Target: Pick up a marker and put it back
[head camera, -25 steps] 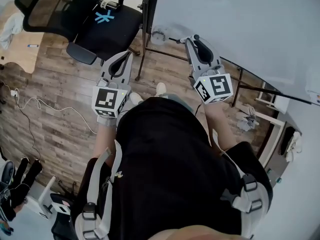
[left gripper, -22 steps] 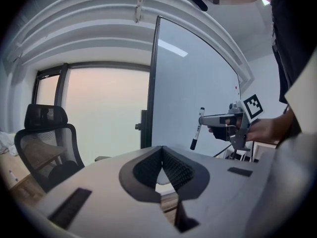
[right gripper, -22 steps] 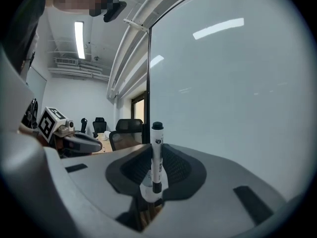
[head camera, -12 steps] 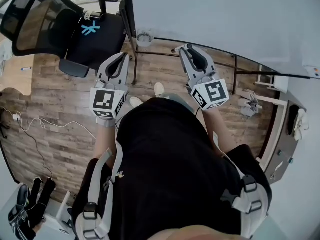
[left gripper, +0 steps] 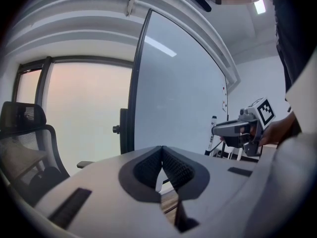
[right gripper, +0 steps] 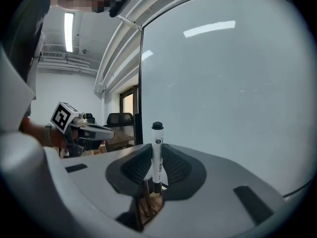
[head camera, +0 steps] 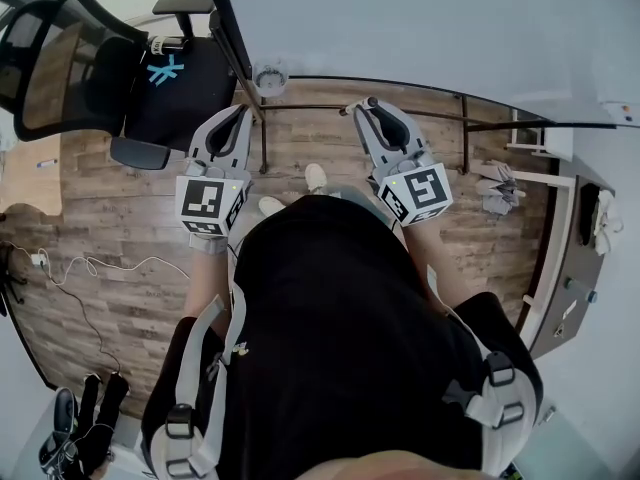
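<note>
A whiteboard marker (right gripper: 157,154) is clamped upright, cap at 12 o'clock, in the right gripper's (right gripper: 155,168) jaws, likely for return to the whiteboard (right gripper: 228,83). The left gripper's (left gripper: 162,157) jaws are pressed together, empty.

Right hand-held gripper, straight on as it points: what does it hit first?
Most likely the whiteboard, which fills the view ahead of the right hand-held gripper and its clamped marker; depth is unclear.

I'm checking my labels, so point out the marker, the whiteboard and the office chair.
marker (right gripper: 157,157), right gripper view, middle of its white barrel.
whiteboard (right gripper: 223,98), right gripper view, bare writing surface.
office chair (head camera: 190,98), head view, black seat cushion.
</note>
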A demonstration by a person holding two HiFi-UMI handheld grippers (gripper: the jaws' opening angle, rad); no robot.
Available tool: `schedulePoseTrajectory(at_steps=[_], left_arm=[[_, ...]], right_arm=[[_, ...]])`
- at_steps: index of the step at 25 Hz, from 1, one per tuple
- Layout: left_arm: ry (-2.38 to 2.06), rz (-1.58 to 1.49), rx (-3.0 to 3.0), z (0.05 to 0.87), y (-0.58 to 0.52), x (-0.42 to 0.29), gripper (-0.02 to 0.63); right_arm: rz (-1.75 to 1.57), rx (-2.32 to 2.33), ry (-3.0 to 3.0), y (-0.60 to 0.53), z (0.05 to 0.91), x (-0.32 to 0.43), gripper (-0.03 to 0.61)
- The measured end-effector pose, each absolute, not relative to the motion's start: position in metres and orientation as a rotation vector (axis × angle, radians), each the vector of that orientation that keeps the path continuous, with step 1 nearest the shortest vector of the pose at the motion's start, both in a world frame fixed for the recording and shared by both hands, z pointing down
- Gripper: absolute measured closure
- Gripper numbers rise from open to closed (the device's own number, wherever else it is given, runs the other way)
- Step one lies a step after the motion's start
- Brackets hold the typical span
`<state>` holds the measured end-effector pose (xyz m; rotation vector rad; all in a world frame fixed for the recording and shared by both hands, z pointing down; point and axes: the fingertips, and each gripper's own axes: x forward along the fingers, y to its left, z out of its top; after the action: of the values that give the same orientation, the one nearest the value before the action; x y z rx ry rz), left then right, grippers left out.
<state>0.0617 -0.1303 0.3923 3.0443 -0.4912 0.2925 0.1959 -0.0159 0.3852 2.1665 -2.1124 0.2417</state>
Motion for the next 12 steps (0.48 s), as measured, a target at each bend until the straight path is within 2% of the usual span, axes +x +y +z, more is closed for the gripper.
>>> schedulePoseTrajectory(at_steps=[12], left_arm=[[-0.512,0.302,3.042,0.394,-0.129,0.065,0.606]], right_arm=[[0.281,2.150,-2.126,-0.013,0.397,0.197,0.503]])
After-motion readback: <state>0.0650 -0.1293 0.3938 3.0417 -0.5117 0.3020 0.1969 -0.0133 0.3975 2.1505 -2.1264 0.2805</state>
